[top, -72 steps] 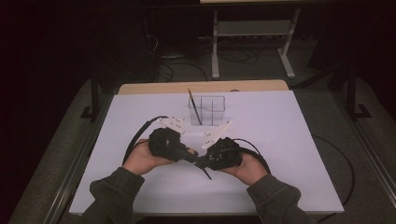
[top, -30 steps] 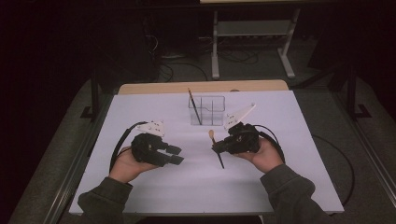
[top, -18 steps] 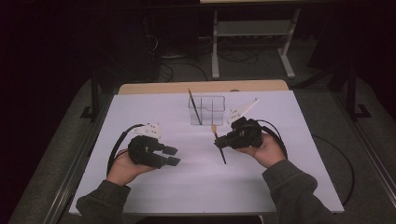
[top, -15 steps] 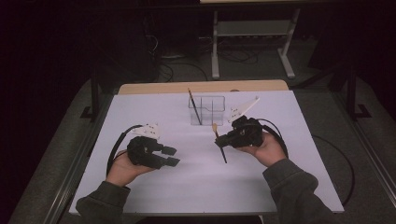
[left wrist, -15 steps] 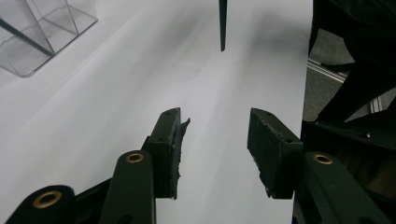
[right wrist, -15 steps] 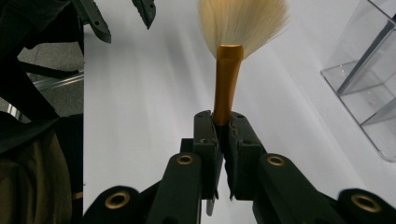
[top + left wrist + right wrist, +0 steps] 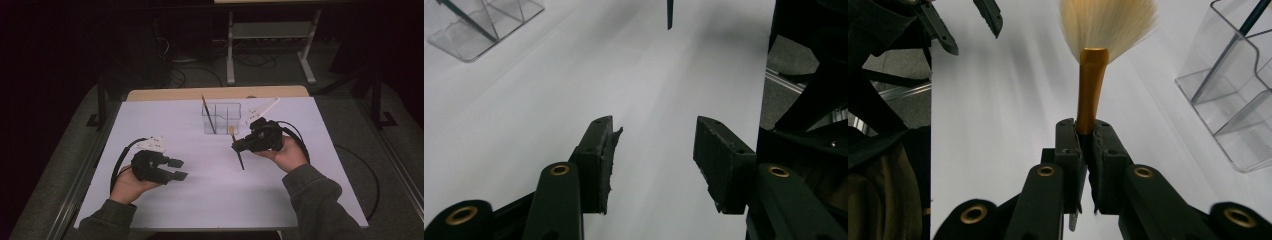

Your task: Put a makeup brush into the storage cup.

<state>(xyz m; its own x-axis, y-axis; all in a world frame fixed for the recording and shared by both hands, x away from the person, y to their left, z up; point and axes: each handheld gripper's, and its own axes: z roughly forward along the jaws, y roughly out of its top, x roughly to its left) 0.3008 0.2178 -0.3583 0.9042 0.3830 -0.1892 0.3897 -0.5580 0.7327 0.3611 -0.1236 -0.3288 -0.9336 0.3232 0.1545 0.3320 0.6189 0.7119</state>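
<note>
My right gripper (image 7: pixel 235 146) is shut on a make-up brush (image 7: pixel 239 157) with a gold ferrule (image 7: pixel 1092 85), pale bristles and a dark handle. The brush hangs tilted above the white table, bristles toward a clear organizer (image 7: pixel 222 118), handle end pointing down and toward me. In the right gripper view the jaws (image 7: pixel 1087 127) clamp it just below the ferrule. My left gripper (image 7: pixel 177 169) rests low at the left, apart from the brush. Its jaws (image 7: pixel 654 145) have just been opening and stand open with nothing between them.
A second dark brush (image 7: pixel 208 114) leans in the organizer's left compartment (image 7: pixel 1233 100). The white sheet (image 7: pixel 310 150) covers the table, with a wooden strip along its far edge. Cables trail from both grippers. A metal stand and dark floor lie beyond the table.
The two grippers, once together at the centre, have parted. The right one carried the brush right and toward the organizer. The left one drew back left, and its jaws widened.
</note>
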